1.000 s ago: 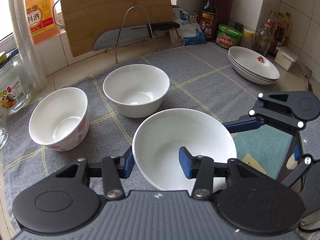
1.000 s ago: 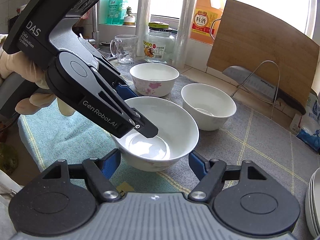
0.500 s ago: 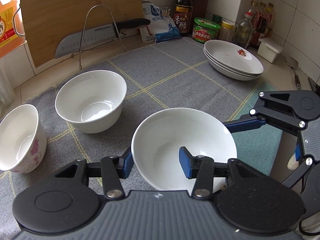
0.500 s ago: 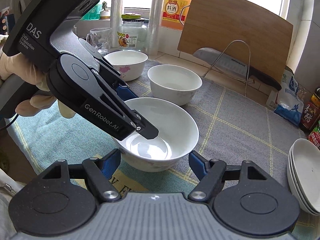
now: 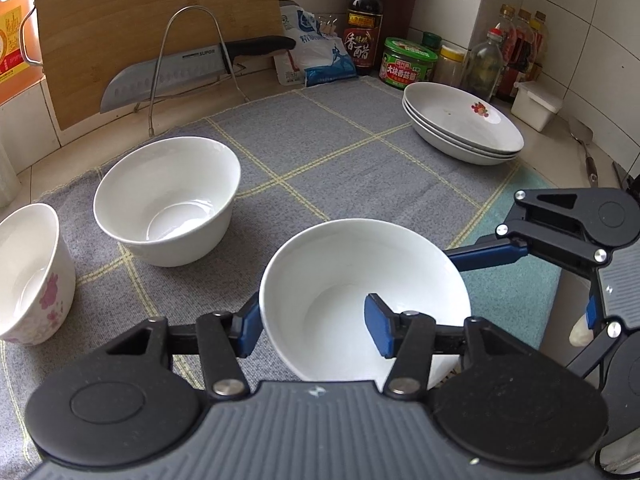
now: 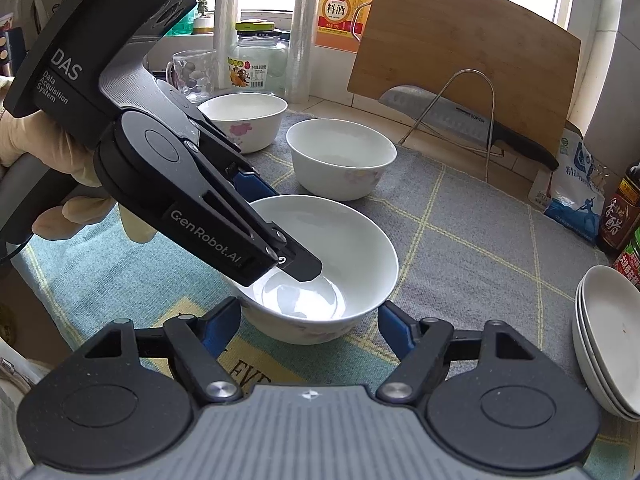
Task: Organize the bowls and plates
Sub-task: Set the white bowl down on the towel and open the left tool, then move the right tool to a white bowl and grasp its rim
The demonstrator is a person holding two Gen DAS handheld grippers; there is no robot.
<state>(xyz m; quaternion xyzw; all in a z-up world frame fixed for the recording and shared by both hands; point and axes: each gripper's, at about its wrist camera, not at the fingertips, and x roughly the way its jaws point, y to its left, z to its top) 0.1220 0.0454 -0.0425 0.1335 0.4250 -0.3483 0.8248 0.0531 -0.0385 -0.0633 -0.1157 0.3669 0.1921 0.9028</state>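
I am easing my left gripper (image 5: 314,328) off the wide bowl (image 5: 352,272): its jaws have just been opening, and the bowl's near rim is standing between them, 1 pad outside the wall and 1 inside, no longer pinching. The bowl is sitting on the grey mat (image 5: 360,152), right in front of both tools. My right gripper (image 6: 308,320) is straddling its lower body from the other side (whether those pads are pressing, I cannot tell). The bowl is looking glossy white, shallow and flared, with a faint floral print outside. The plain bowl (image 5: 168,196) is lying ahead and to the left, so I am judging my left hand nearer for stacking.
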